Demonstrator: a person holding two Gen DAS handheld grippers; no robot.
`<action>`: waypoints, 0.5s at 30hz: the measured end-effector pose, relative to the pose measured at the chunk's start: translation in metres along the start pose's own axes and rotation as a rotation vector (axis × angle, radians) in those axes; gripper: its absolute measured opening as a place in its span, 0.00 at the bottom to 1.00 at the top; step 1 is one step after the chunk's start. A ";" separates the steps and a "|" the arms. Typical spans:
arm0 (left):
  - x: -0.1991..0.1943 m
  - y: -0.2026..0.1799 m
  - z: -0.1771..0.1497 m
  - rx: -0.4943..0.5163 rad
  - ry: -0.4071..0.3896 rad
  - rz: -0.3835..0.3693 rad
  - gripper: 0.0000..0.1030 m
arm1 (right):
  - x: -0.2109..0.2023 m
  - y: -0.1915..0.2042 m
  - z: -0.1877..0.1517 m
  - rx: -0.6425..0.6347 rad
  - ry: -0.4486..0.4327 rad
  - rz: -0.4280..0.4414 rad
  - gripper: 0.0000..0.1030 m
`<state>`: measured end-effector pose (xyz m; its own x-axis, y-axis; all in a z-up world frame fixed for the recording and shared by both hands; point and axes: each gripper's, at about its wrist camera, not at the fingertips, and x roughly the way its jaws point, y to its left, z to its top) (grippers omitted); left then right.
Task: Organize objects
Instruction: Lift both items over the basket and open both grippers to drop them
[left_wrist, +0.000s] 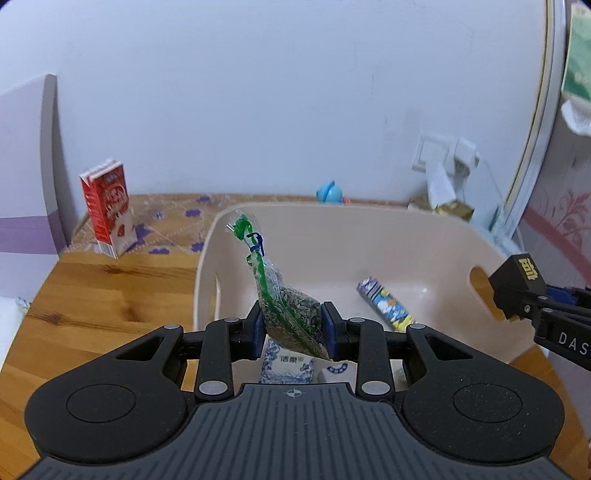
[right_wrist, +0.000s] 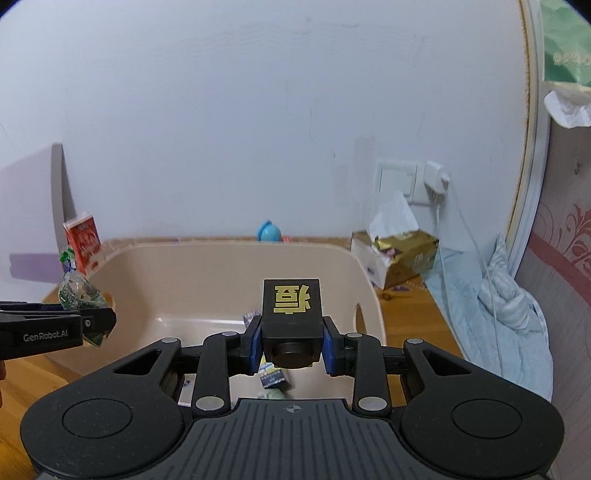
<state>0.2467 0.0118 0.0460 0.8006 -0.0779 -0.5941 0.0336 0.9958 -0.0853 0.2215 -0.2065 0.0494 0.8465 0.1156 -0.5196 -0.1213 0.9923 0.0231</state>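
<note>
My left gripper (left_wrist: 293, 326) is shut on a clear plastic bag of green-grey seeds (left_wrist: 286, 314) tied with a blue twist, held above the near rim of a beige plastic bin (left_wrist: 369, 221). My right gripper (right_wrist: 291, 341) is shut on a black box with a gold character (right_wrist: 291, 314), held over the same bin (right_wrist: 221, 266). The black box (left_wrist: 517, 282) also shows at the right edge of the left wrist view, and the seed bag (right_wrist: 79, 295) at the left of the right wrist view. Inside the bin lie a blue-yellow packet (left_wrist: 386, 304) and blue-white cartons (left_wrist: 284, 363).
A red-and-white milk carton (left_wrist: 107, 208) stands on the wooden table (left_wrist: 92, 306) left of the bin. A small blue toy (left_wrist: 328, 192) sits behind the bin by the wall. A gold tissue box (right_wrist: 399, 254), a wall socket with charger (right_wrist: 436, 177) and a light-blue cloth (right_wrist: 498, 306) lie to the right.
</note>
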 end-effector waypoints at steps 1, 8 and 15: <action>0.006 -0.001 -0.001 0.012 0.020 -0.001 0.31 | 0.005 0.001 -0.001 -0.002 0.013 -0.003 0.29; 0.011 -0.005 -0.008 0.098 0.058 -0.007 0.32 | 0.023 0.010 -0.009 -0.023 0.090 0.005 0.40; -0.025 -0.004 -0.010 0.086 -0.020 0.022 0.80 | -0.007 0.010 -0.008 -0.020 0.028 0.005 0.69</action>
<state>0.2208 0.0089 0.0530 0.8132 -0.0556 -0.5793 0.0661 0.9978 -0.0029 0.2100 -0.1979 0.0469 0.8310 0.1192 -0.5434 -0.1362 0.9906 0.0091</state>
